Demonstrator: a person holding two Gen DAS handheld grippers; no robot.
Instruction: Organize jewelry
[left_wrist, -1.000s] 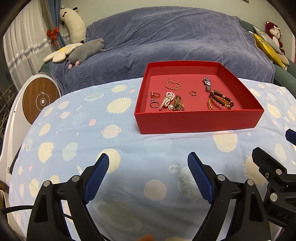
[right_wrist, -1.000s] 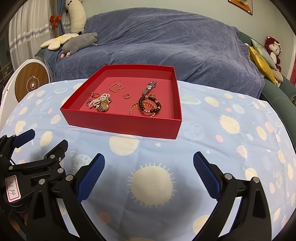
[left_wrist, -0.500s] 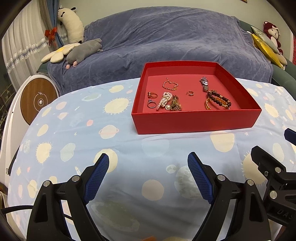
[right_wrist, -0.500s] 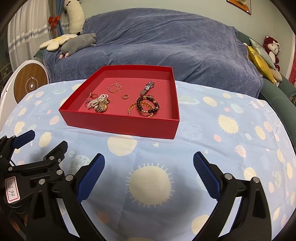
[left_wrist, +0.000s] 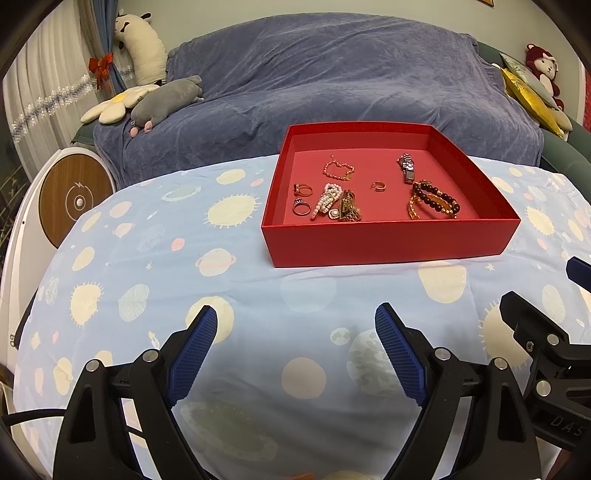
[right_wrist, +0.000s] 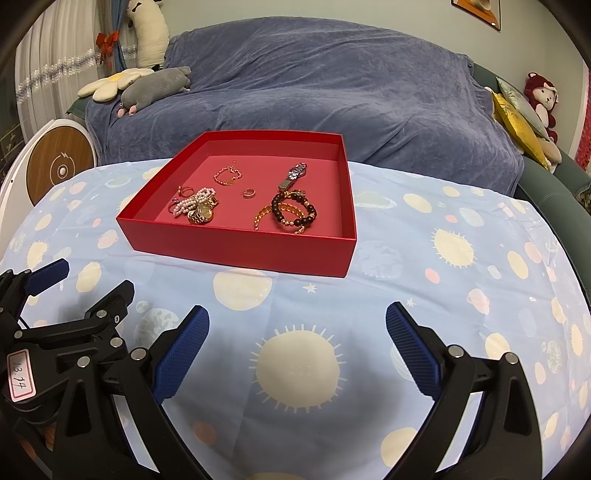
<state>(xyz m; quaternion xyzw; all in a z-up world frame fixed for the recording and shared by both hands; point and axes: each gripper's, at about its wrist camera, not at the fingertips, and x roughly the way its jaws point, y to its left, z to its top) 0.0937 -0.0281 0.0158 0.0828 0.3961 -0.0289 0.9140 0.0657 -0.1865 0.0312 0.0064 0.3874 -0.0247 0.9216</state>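
A red box (left_wrist: 388, 242) (right_wrist: 236, 249) sits on the table's blue planet-print cloth. Inside lie a thin gold chain (left_wrist: 339, 170), a silver watch (left_wrist: 406, 168), a small gold ring (left_wrist: 378, 186), dark and amber bead bracelets (left_wrist: 434, 201), a pearl piece (left_wrist: 327, 199) beside a gold watch (right_wrist: 201, 214), and two rings (left_wrist: 301, 199) at the left. My left gripper (left_wrist: 295, 332) is open and empty, well short of the box. My right gripper (right_wrist: 297, 332) is open and empty, also short of the box.
A sofa under a blue-grey throw (left_wrist: 332, 92) stands behind the table, with plush toys (left_wrist: 162, 103) at its left and cushions (left_wrist: 532, 96) at its right. A round white and wood device (left_wrist: 70, 199) stands left of the table.
Both grippers drew slightly back from the box, which sits a little further away and higher in both views. The jaws stay open. The jewelry has not moved.
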